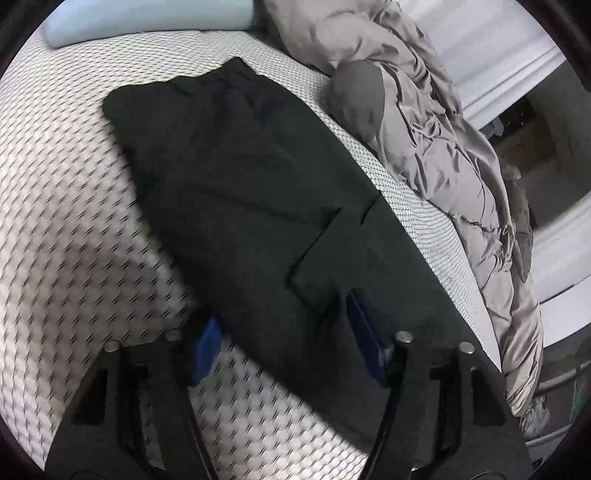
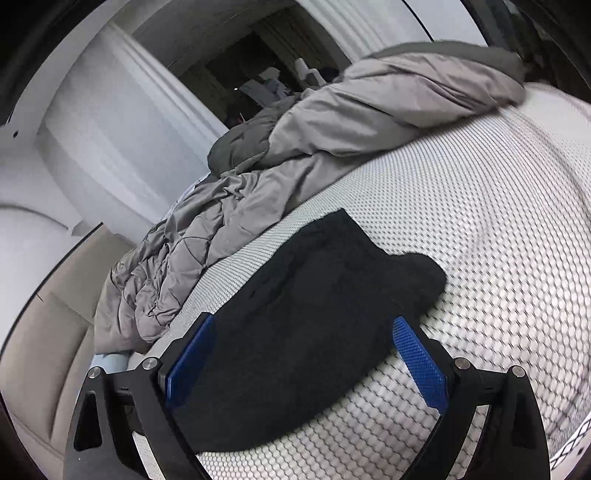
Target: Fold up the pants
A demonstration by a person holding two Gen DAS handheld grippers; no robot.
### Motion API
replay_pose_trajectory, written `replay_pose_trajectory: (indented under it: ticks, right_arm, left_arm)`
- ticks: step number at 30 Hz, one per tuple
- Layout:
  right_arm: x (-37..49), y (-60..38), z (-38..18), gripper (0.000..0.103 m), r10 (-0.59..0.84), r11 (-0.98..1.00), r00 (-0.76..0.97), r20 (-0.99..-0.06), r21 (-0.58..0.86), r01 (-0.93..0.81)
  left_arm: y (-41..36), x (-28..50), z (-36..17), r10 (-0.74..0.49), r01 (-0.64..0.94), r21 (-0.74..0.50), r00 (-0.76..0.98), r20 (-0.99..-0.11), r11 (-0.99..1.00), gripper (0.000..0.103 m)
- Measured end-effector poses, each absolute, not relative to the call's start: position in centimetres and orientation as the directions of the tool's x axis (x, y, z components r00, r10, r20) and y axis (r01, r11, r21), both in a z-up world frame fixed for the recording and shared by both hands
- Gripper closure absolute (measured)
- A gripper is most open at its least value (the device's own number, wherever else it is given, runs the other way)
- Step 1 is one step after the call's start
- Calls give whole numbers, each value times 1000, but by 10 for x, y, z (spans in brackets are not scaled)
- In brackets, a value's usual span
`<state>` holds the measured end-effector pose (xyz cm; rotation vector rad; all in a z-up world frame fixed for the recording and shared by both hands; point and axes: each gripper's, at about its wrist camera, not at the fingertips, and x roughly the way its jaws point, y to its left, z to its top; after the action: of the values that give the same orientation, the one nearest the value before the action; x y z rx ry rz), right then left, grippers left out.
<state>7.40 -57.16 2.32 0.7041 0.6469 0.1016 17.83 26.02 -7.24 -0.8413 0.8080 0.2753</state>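
Left wrist view: pants (image 1: 240, 192) lie flat on the patterned mattress (image 1: 66, 206), long axis running away from the left gripper (image 1: 284, 343) up toward the pillow (image 1: 147, 22). Its fingers are spread, nothing pinched, near hem right under them. Right gripper (image 2: 306, 365) is also spread, straddling the dark cloth's edge, pads clear. Grey duvet (image 2: 332, 122) bunched beside the pants, not overlapping.

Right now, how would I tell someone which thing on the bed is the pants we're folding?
Start from the mattress with its white, dotted weave. A rumpled grey blanket is bunched along one side, and a pale blue pillow lies at the far end. The pants lie flat on the bare middle between them: the only black item, smooth and partly folded.
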Motion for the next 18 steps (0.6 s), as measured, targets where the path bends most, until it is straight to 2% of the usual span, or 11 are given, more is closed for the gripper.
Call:
replay_pose_trajectory:
  ticks: [1,2,3,6,11,14,15,16,17,18]
  right_arm:
    - [73,-575,21,6,297,765,794,-530,630,135]
    - [73,-579,17,6,291,765,783,-550,625,155]
    - [74,-582,15,6,291,764,773,-564,623,167]
    - [80,-592,-3,6,362,726,729,-581,666,170]
    - [107,-597,-39,8,482,593,691,-538,781,195]
    - [132,-591,-49,26,497,554,705,-506,810,190]
    - [136,-589,-50,46,490,553,714,-500,811,188]
    - [142,-585,-51,74,475,565,721,-505,803,191]
    - [144,-582,-52,79,451,595,709,-542,775,214]
    - [140,-580,-52,89,444,608,705,-554,764,217]
  left_arm:
    - [260,181,-71,-83,-515,-548,674,-734,659,68]
    - [260,182,-70,-77,-514,-546,677,-732,662,75]
    - [261,181,-71,-64,-518,-545,683,-727,659,89]
    - [264,171,-62,-40,-519,-561,711,-702,645,97]
    - [264,157,-38,11,-493,-550,751,-660,674,98]
    - [261,127,-25,28,-483,-542,763,-646,688,98]
    - [262,117,-21,34,-481,-536,765,-643,694,98]
    - [264,107,-18,39,-482,-530,765,-643,698,98]
    - [265,94,-17,44,-482,-527,766,-642,700,98]
    - [267,84,-17,46,-484,-529,766,-641,697,98]
